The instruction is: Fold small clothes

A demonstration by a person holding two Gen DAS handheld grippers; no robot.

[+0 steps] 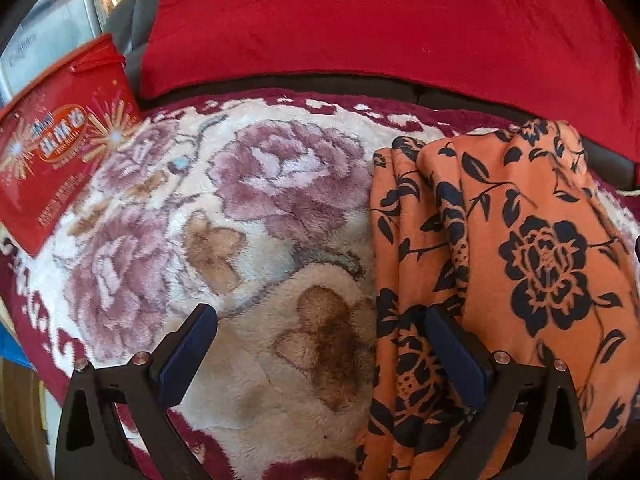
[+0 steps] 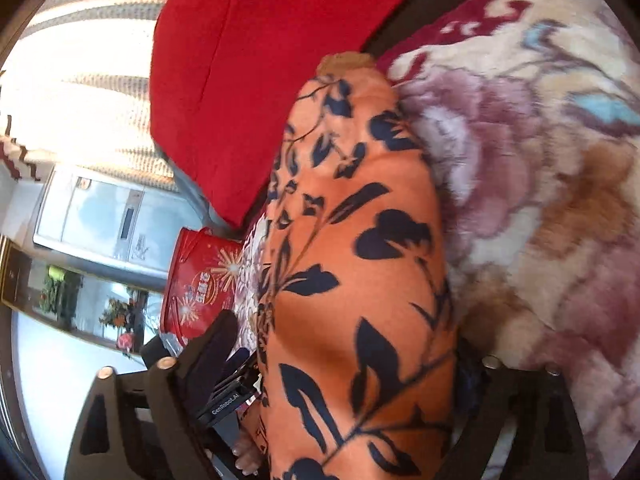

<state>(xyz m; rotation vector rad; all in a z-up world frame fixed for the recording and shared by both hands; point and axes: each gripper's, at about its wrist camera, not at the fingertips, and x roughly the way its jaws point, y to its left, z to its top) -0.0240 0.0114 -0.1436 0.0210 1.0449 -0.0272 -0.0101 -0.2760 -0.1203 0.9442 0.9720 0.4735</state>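
An orange garment with a black flower print (image 1: pixel 520 248) lies bunched on a flowered plush blanket (image 1: pixel 256 216), at the right of the left wrist view. My left gripper (image 1: pixel 320 340) is open and empty, its right finger (image 1: pixel 456 360) resting at the garment's left edge. In the right wrist view the same garment (image 2: pixel 360 264) fills the space between the fingers. My right gripper (image 2: pixel 344 360) holds the cloth between its wide-set fingers, the left finger (image 2: pixel 212 356) visible, the right one mostly hidden behind fabric.
A red cushion (image 1: pixel 380 20) stands behind the blanket. A red printed box (image 1: pixel 60 140) lies at the blanket's left edge and shows in the right wrist view (image 2: pixel 200 280). A white appliance (image 2: pixel 104 216) stands beyond.
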